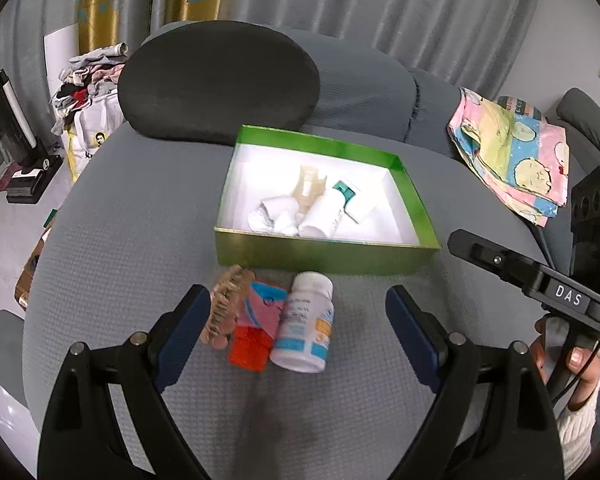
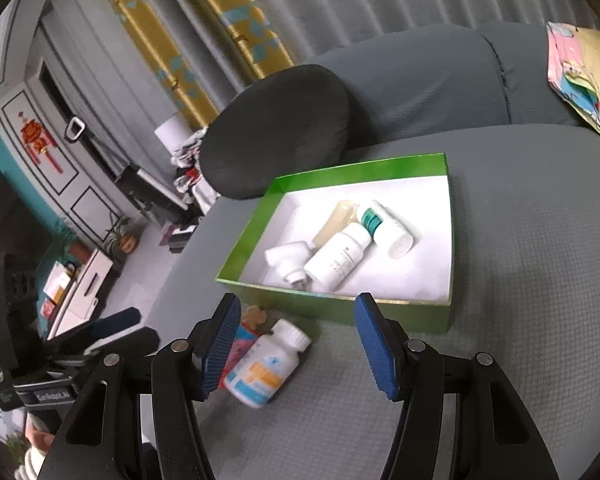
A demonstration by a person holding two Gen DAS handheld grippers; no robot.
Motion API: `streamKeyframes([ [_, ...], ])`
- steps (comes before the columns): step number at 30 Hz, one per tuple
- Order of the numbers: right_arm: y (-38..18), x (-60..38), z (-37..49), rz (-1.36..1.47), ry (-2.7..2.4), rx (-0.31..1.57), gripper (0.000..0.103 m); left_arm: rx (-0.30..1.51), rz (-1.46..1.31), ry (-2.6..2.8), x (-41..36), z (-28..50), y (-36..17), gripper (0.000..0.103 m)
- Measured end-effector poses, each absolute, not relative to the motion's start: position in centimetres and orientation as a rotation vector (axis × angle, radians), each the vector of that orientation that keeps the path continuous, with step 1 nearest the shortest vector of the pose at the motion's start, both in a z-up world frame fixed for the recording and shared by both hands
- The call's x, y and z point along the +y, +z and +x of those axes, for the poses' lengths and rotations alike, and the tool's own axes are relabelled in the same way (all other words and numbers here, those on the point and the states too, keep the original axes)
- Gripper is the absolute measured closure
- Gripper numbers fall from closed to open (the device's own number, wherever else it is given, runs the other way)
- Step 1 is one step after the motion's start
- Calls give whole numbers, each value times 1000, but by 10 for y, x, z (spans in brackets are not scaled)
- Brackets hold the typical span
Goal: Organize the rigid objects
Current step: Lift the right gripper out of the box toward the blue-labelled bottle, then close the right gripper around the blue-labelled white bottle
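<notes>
Sorting step under way: green box (image 1: 324, 258) on the grey cushion already holds several bottles. Left tongs (image 1: 298, 334) spread, empty, above pill bottle (image 1: 305, 322), red-capped tube (image 1: 258, 326) and hair clip (image 1: 224, 306) outside the box. Right tongs (image 2: 296, 350) parted, empty. Next, probably: lower, pinch bottle, lift over the box wall.

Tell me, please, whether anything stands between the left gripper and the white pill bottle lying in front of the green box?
Nothing visible does: the left gripper hangs open over the white pill bottle, with only bare grey cushion around. The red-capped tube lies beside it.
</notes>
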State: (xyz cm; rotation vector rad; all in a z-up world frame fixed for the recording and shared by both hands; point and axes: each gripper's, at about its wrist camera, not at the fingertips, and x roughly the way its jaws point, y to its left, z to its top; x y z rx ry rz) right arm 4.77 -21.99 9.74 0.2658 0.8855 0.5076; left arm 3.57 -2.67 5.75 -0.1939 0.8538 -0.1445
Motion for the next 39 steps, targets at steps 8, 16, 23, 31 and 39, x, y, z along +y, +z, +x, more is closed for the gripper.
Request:
streamKeyframes([
  [8, 92, -225, 22, 257, 490, 907, 42, 883, -194, -168, -39, 23, 44, 14],
  [16, 84, -227, 9, 259, 490, 929, 42, 917, -249, -187, -27, 9, 24, 14],
  [23, 64, -218, 6, 257, 525, 995, 42, 954, -286, -262, -27, -6, -1, 14],
  [31, 40, -198, 9, 266, 577, 1081, 42, 1008, -317, -307, -39, -3, -25, 14],
  [39, 23, -186, 22, 308, 613, 1139, 42, 1023, -349, -315, -42, 13, -35, 14],
])
